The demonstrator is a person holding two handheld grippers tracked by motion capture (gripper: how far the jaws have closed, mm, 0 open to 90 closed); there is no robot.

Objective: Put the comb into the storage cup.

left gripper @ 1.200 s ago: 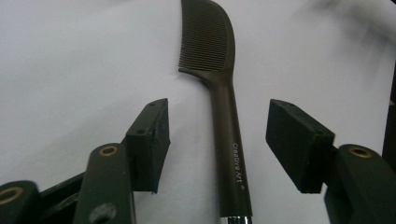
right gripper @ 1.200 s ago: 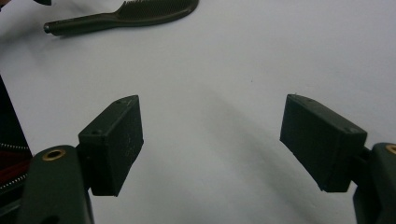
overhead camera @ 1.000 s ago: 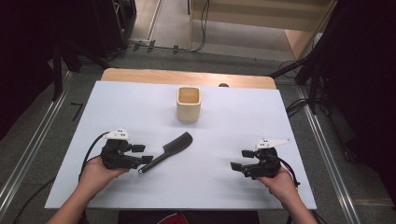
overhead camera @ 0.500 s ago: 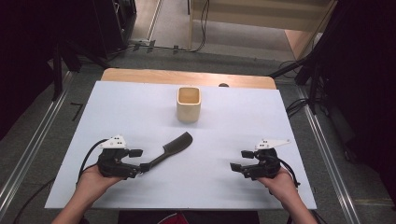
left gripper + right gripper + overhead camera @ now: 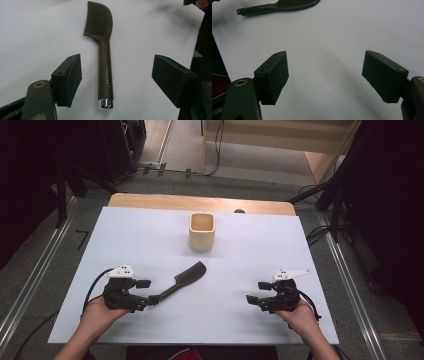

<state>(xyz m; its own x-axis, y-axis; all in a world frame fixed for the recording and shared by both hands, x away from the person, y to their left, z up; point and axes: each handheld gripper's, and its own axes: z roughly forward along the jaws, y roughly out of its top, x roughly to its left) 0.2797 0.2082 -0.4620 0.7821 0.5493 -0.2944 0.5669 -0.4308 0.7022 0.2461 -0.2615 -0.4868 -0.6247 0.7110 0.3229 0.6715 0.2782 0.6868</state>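
On the white table sheet [image 5: 150, 240] lies a dark comb [image 5: 102, 45], handle end between the left gripper [image 5: 116, 77]'s jaws, which have just been opening, pads clear. At two o'clock stands a beige cup [image 5: 202, 231]. Well apart at three o'clock, the right gripper [image 5: 324, 80] gapes empty.

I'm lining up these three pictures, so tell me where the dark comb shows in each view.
High view: the comb lies left of centre on the white table, its handle end by the left gripper.
Left gripper view: centre, the comb between open jaws, teeth at the top.
Right gripper view: top left, the comb lying flat.
Shared landmark: the white table.
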